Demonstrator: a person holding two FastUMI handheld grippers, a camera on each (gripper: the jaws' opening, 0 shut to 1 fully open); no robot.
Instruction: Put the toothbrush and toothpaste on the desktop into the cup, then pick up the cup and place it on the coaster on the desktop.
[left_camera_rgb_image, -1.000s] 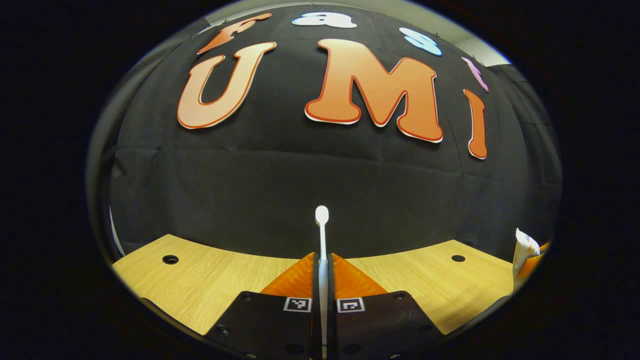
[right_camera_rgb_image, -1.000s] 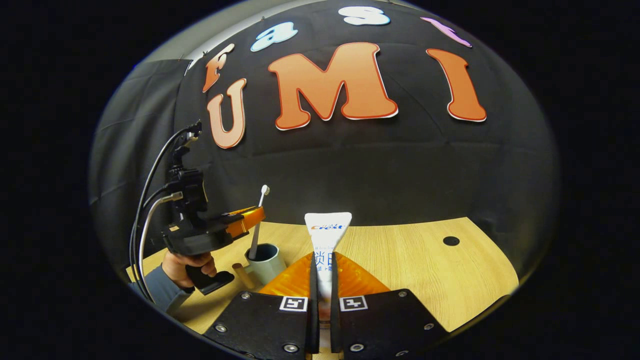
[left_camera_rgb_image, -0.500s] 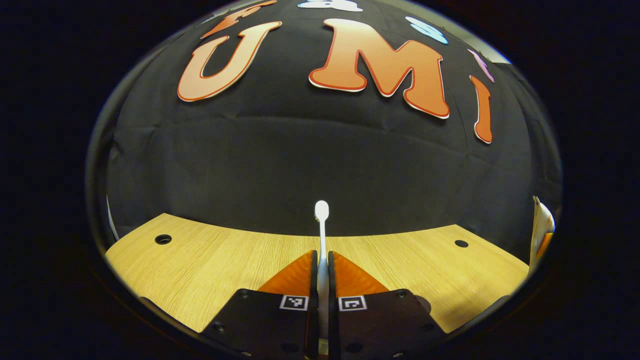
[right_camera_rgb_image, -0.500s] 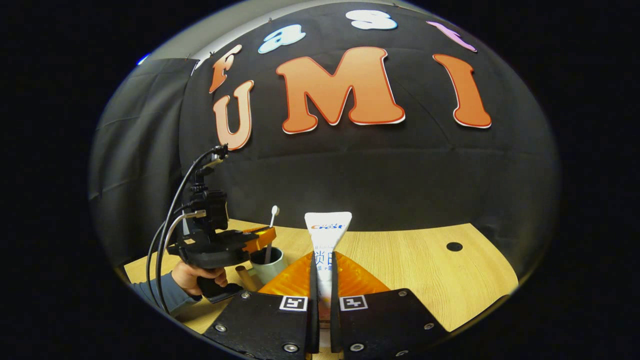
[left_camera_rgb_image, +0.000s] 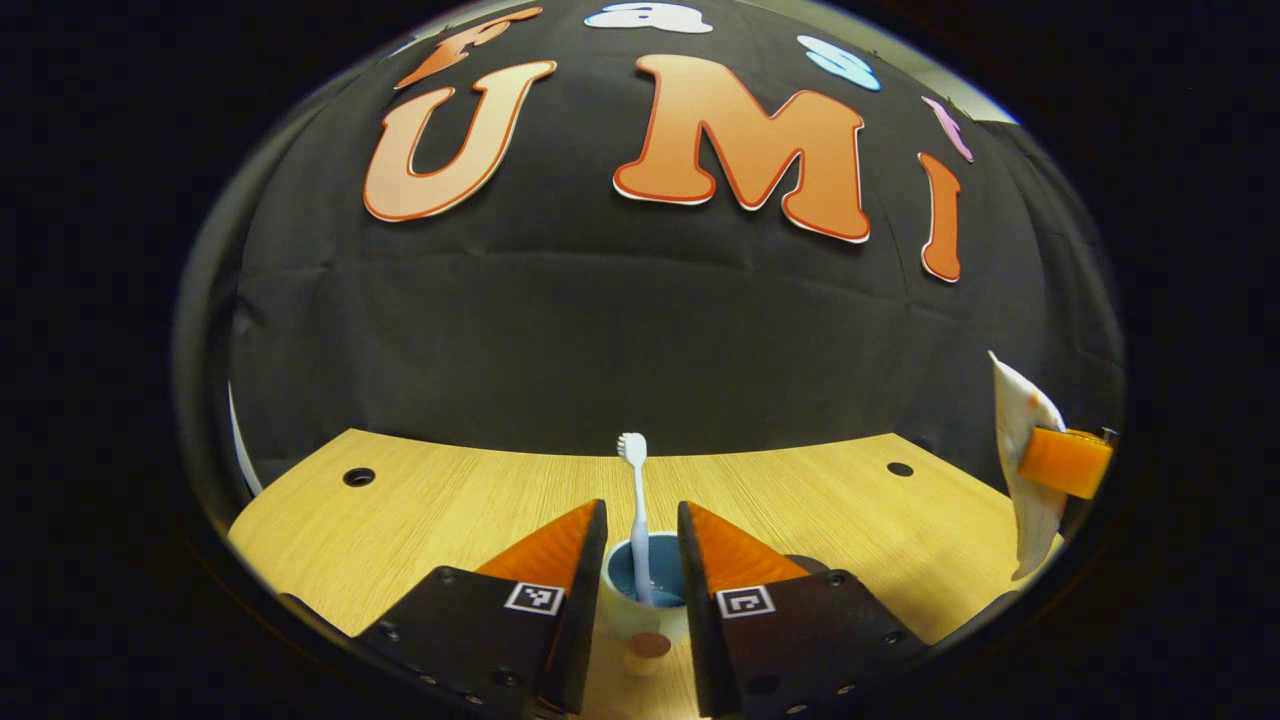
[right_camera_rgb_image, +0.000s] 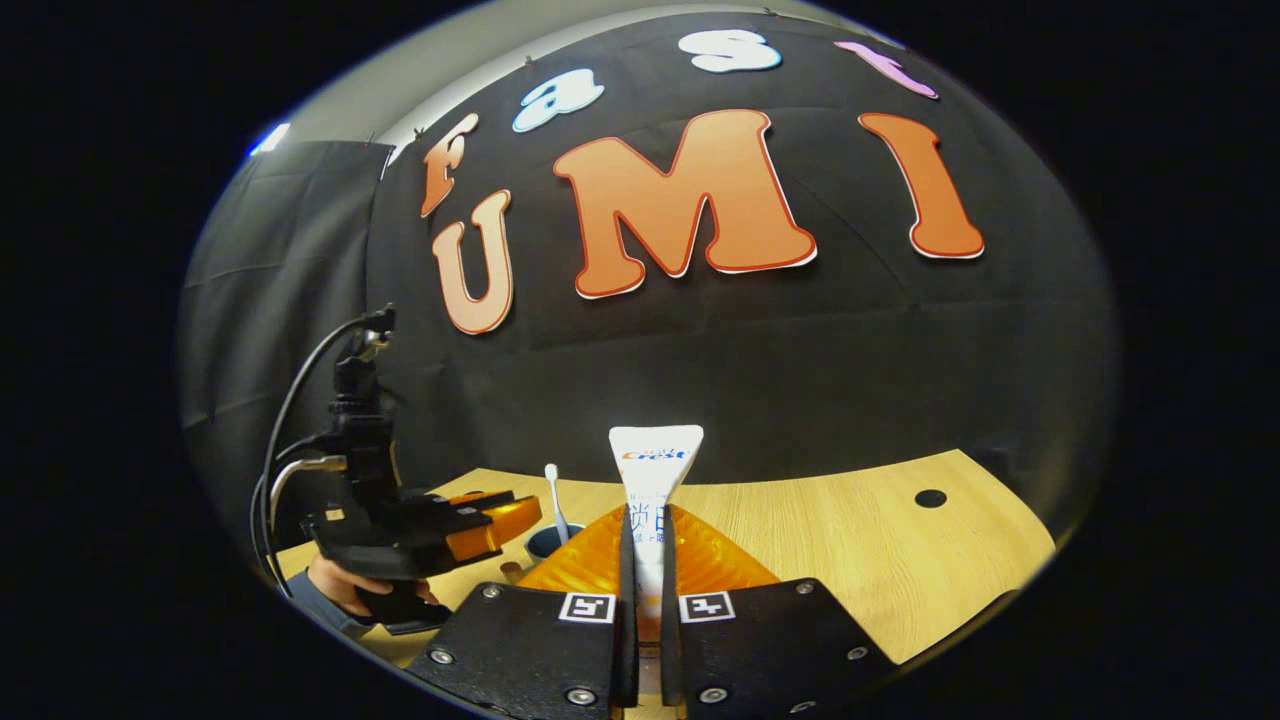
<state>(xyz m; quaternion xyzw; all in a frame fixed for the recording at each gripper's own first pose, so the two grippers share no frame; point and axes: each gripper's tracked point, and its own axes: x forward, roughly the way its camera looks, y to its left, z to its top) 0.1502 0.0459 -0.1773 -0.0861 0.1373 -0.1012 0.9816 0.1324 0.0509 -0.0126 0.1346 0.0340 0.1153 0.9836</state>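
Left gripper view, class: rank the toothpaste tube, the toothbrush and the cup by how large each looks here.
1. toothpaste tube, largest, though it sits at the stretched edge of the picture, so nearness may flatter it.
2. toothbrush, long but thin.
3. cup, smallest showing; the left gripper's open fingers hide its sides, so this is unsure.

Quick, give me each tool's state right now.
Left tool: open, toothbrush standing in the cup.
Right tool: shut on the toothpaste tube.
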